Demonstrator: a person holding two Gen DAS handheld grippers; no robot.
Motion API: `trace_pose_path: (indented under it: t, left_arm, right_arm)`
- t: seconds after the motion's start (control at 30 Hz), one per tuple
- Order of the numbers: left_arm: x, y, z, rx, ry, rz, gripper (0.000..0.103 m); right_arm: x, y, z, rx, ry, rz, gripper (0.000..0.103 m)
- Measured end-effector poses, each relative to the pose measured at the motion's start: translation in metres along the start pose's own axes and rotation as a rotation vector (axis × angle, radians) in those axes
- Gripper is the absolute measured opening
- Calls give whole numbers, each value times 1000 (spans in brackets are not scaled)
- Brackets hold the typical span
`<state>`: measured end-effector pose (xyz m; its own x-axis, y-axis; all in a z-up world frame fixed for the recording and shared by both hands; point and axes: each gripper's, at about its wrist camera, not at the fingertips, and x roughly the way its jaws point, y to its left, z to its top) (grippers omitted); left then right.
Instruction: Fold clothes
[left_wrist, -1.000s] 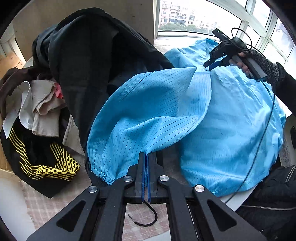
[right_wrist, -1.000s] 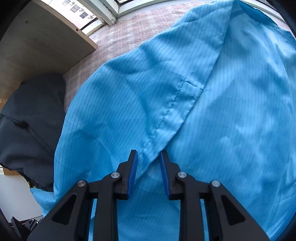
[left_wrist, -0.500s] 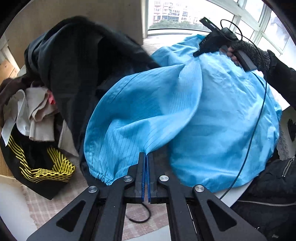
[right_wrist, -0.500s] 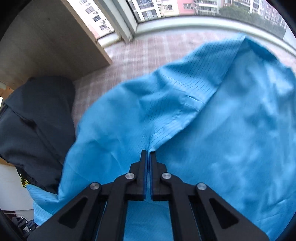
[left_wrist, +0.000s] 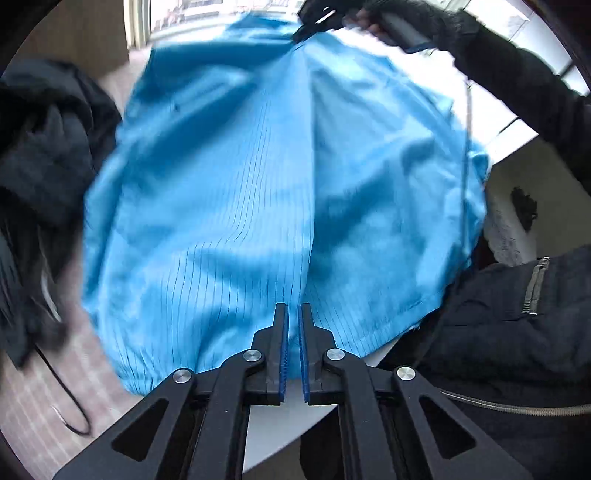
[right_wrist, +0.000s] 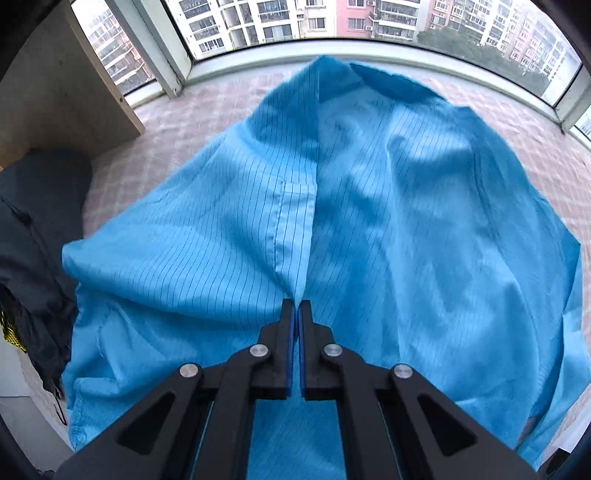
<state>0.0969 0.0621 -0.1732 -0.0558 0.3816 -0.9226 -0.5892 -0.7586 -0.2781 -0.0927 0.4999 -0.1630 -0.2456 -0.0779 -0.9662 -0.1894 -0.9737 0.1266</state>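
Since a second ago the right gripper (right_wrist: 296, 306) has closed on the blue garment (right_wrist: 369, 229) and lifted its fold; the left view has swung off the clothes pile. Nearest, the left gripper (left_wrist: 292, 310) pinches the garment's near edge, jaws almost together. Cloth stretches taut between both grippers above the checked table (right_wrist: 192, 122). Dark clothes (left_wrist: 40, 158) lie left; windows (right_wrist: 332, 18) stand far.

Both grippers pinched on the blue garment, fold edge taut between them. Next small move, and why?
Probably lower both grippers together to lay the fold flat. The left gripper and right gripper each pinch the blue garment, a straight crease runs between them, and the sleeve already lies over the body. The dark clothes pile sits to one side, clear of the fold.
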Motion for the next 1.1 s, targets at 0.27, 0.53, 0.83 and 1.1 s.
trace_pose_path:
  t: [0.27,0.53,0.83,1.1]
  left_arm:
    - [-56,70,-37,-195,-58,146,27]
    - [-37,118,-36,-280,-40,175,28]
    - [6,139,-17,-308,-8,133,39]
    - [13,139,-21,-282,-8,120,2]
  right_arm:
    - [-4,12,-10,-149,44,-61,7]
    - [-27,28,-14,-182,2,-53,8]
    - [-34,65,-27,-221,-2,45,8]
    - [-38,124,-10,-297,-9,130,19]
